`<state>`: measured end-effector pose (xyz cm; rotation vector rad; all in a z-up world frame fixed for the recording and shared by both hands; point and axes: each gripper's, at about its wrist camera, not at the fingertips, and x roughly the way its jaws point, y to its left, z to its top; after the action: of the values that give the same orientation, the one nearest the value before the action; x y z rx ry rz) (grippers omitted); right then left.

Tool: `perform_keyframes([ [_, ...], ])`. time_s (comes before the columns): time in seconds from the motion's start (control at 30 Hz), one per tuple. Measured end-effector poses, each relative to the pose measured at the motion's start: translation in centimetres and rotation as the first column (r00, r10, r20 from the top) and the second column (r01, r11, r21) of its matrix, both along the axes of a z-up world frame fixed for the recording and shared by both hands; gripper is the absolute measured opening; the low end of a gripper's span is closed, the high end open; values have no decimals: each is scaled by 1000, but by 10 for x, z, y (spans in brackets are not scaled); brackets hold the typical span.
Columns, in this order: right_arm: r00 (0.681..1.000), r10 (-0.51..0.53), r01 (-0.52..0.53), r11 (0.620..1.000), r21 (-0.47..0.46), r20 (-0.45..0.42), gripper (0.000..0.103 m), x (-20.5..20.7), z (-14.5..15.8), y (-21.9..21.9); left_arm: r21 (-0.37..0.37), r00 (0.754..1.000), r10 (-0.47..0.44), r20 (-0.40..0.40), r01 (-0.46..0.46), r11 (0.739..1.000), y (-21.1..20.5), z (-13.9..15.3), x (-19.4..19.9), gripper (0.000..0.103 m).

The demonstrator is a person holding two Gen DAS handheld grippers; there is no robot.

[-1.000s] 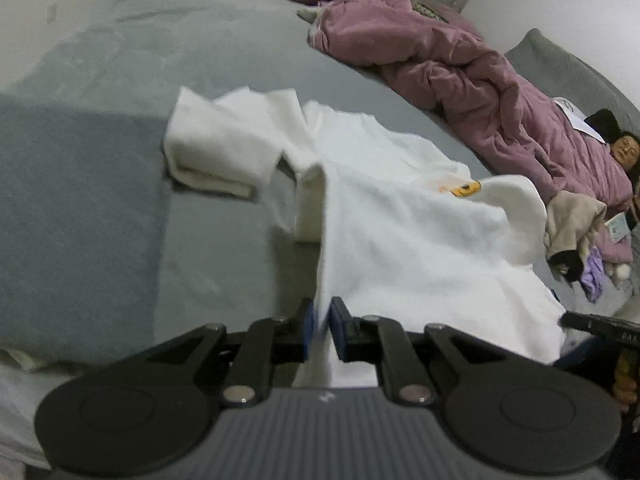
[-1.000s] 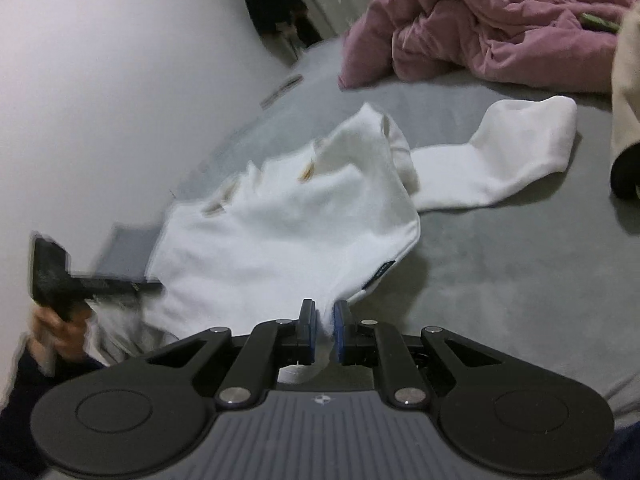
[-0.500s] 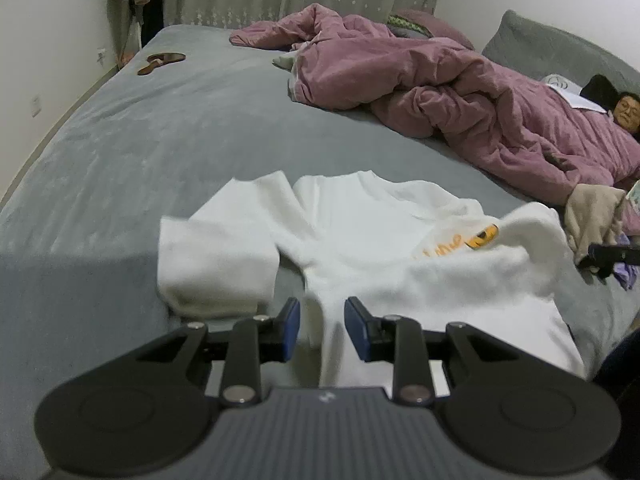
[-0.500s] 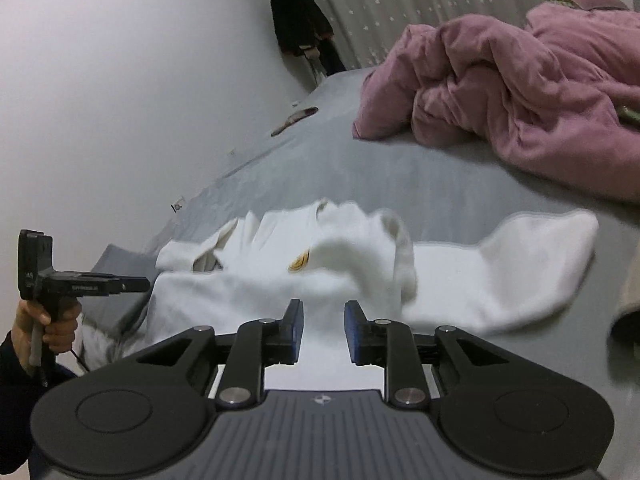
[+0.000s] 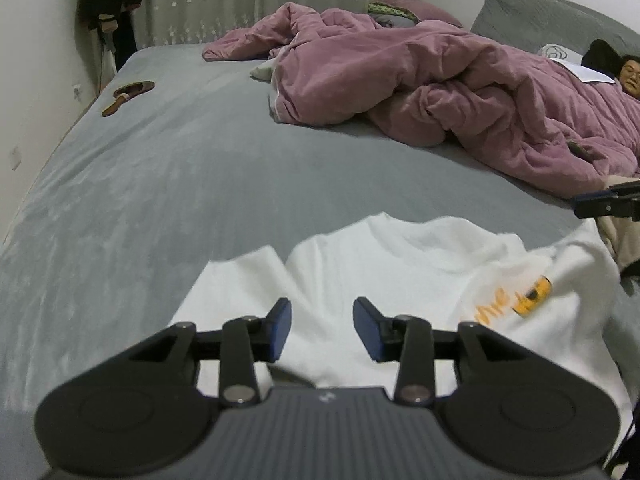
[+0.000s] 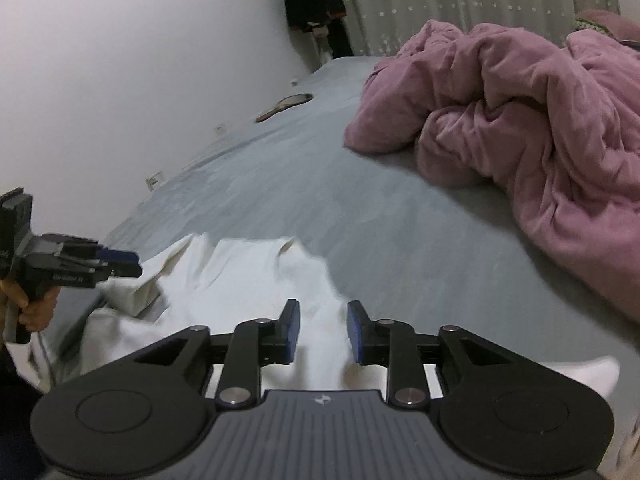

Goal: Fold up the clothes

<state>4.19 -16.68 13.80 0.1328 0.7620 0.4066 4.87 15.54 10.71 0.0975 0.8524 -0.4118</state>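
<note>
A white shirt (image 5: 400,280) with an orange print (image 5: 516,300) lies folded over on the grey bed (image 5: 200,184). My left gripper (image 5: 321,322) hovers over its near part. Its jaws are opening, and the pads touch no cloth. In the right wrist view the same shirt (image 6: 240,276) spreads below my right gripper (image 6: 323,330). Those jaws are also opening, and the fabric seen in their gap lies beneath them, not pinched. The left gripper (image 6: 120,264) shows at the left edge in a person's hand (image 6: 36,312). The right gripper's tip (image 5: 604,200) shows at the right edge.
A rumpled pink duvet (image 5: 420,80) covers the far right of the bed, with a person lying under it at the right edge. A wooden hand mirror (image 5: 128,94) lies near the bed's left edge, next to the white wall (image 6: 140,60). A beige garment (image 5: 624,240) sits beside the shirt.
Both grippers were shut on the shirt's fabric a second ago. They have let go, opened and pulled back upward, and the shirt now lies on the bed.
</note>
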Motion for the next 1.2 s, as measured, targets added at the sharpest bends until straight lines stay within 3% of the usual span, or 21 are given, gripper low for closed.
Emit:
perform_keyframes([
  [0.2,993,4,-3,1000,13,-115,31,48,-35,-6,-12,999,-35,16,36,999,-12,-15,34,54],
  [0.33,984,52,-41,997,70,-172,31,56,-57,-11,15,998,-64,24,64,998,-21,-26,55,61],
  [0.47,977,111,-92,990,109,-182,39,57,-64,-11,29,995,-101,24,100,995,-29,-37,71,71],
  [0.83,966,156,-143,987,78,-207,40,66,-81,1,105,985,-173,-6,172,979,-52,-75,100,76],
  [0.87,967,154,-142,987,72,-204,39,67,-81,3,106,985,-174,-10,174,979,-54,-77,100,71],
  [0.9,968,153,-144,988,61,-197,32,67,-81,5,106,984,-177,-12,178,978,-55,-80,100,58],
  [0.97,971,164,-162,986,25,-177,21,66,-80,13,100,985,-174,-7,174,980,-57,-83,98,43],
  [1.0,972,169,-171,985,3,-166,17,65,-79,17,99,986,-167,-2,167,981,-57,-84,98,29],
  [1.07,975,175,-183,982,-45,-140,13,63,-74,25,89,989,-147,-1,146,985,-54,-82,99,17],
  [1.2,980,182,-191,973,-131,-78,12,57,-65,37,50,993,-117,16,116,992,-46,-74,98,12],
])
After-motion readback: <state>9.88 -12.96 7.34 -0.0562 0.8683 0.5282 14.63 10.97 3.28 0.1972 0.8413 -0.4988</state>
